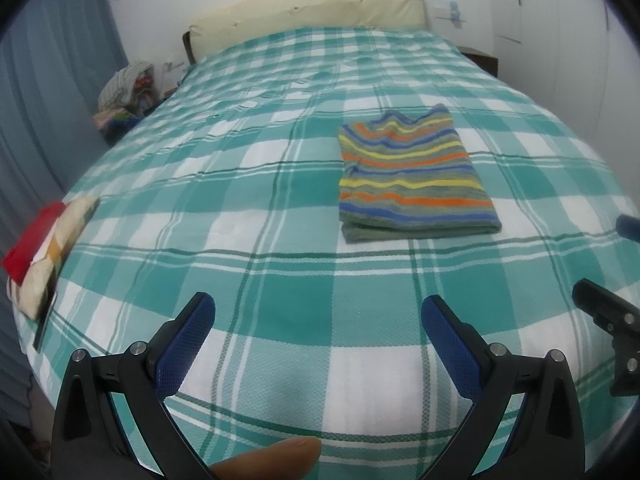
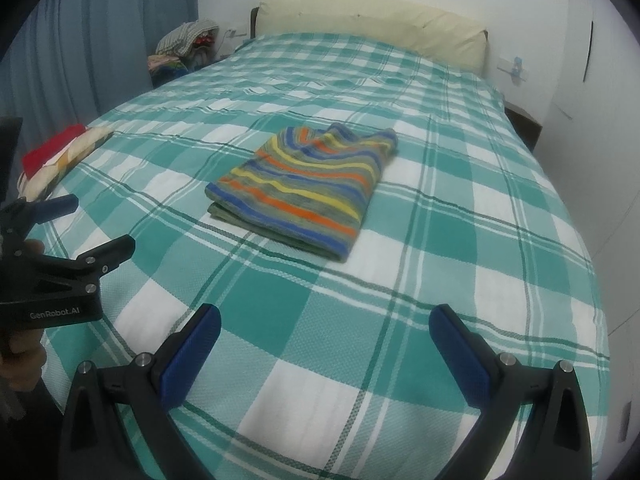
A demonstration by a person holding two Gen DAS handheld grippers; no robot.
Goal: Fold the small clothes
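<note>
1. Striped garment [image 1: 414, 182] [image 2: 306, 186]: folded into a flat rectangle, lying mid-bed on the green-and-white checked bedspread [image 1: 248, 184] [image 2: 460, 240]; doubled edge toward the cameras, no gripper touching it.
2. Left gripper [image 1: 318, 344]: empty, blue-padded fingers [image 1: 188, 344] spread wide, hovering above the near part of the bed, well short of the garment; seen also at the left margin of the right wrist view [image 2: 100, 228], a hand [image 2: 20, 344] around its handle.
3. Right gripper [image 2: 324, 356]: empty, fingers spread wide, likewise above the near bedspread and apart from the garment; black tip visible at the right margin of the left wrist view [image 1: 600, 304].
4. Red and cream folded cloths [image 1: 44, 240] [image 2: 60, 152]: stacked at the bed's left edge, well apart from the garment.
5. Cream headboard cushion [image 1: 308, 10] [image 2: 372, 24] at the far end; heap of clothes [image 1: 126, 94] [image 2: 184, 46] beside the bed's far left corner, next to the blue curtain [image 1: 48, 92] [image 2: 100, 32].
6. Bare bedspread on every side of the garment.
</note>
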